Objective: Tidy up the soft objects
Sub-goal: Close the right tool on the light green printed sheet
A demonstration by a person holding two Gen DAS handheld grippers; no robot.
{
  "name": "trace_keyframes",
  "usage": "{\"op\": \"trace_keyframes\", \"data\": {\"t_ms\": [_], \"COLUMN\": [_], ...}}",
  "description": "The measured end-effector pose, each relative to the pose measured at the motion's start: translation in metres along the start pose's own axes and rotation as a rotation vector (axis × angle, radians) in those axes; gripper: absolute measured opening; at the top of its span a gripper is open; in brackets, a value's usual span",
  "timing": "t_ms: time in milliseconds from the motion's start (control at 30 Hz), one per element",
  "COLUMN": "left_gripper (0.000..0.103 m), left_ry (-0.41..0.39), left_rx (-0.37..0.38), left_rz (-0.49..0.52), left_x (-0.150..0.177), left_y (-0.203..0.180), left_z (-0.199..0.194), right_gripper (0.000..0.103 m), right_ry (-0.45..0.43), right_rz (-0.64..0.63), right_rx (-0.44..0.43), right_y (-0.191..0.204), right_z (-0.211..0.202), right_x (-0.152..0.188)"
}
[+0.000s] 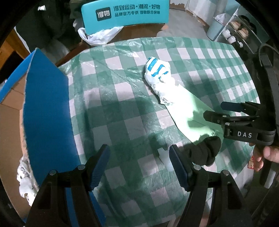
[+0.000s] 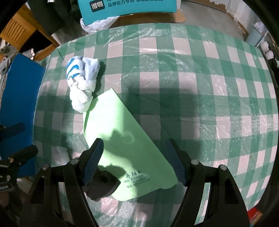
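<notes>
A crumpled white bag with blue stripes [image 1: 158,73] [image 2: 82,78] lies on the green-checked table [image 1: 122,83] [image 2: 191,83]. Touching it, a flat light green bag [image 1: 188,111] [image 2: 122,129] stretches toward me. A black soft item [image 1: 205,152] [image 2: 102,183] rests on the green bag's near end. My left gripper [image 1: 139,155] is open over bare cloth, just left of the black item. My right gripper [image 2: 135,146] [image 1: 213,110] is open above the green bag, with the black item beside its left finger [image 2: 94,160]. The left gripper [image 2: 21,141] also shows at the right wrist view's left edge.
A blue cardboard box [image 1: 47,113] [image 2: 19,104] with a raised flap stands at the table's left edge. Beyond the far edge are a teal box [image 1: 125,12] [image 2: 127,7] and a white plastic bag [image 1: 99,35]. A hand [image 1: 270,153] holds the right gripper. Shelves [image 1: 233,33] stand at the far right.
</notes>
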State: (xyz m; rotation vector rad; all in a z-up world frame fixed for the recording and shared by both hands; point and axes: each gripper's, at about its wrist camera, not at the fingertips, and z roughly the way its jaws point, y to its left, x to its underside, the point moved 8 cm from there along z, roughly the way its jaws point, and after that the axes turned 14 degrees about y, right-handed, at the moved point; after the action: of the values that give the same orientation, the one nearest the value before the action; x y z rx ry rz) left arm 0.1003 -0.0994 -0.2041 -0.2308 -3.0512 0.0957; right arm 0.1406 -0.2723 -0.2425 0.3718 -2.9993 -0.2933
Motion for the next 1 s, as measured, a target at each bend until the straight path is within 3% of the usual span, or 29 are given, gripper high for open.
{"op": "trace_keyframes", "data": {"t_ms": [333,667,1000], "left_gripper": [0.072,0.072,0.072], "left_ry": [0.031,0.033,0.048], "left_rx": [0.017,0.017,0.001], "left_rz": [-0.036,-0.04,-0.033], "left_x": [-0.002,0.001,0.011], "left_y": [0.011,0.015,0.021], "left_z": [0.013,0.012,0.016], "right_gripper": [0.074,0.075,0.075], "right_ry": [0.041,0.064,0.082], "right_rz": [-0.02,-0.125,-0.17], "right_rx": [0.0,0.021,0.162], "right_y": [-0.002,0.046,0.067], "right_z": [0.019,0.029,0.041], "right_x": [-0.005,0.0,0.001]}}
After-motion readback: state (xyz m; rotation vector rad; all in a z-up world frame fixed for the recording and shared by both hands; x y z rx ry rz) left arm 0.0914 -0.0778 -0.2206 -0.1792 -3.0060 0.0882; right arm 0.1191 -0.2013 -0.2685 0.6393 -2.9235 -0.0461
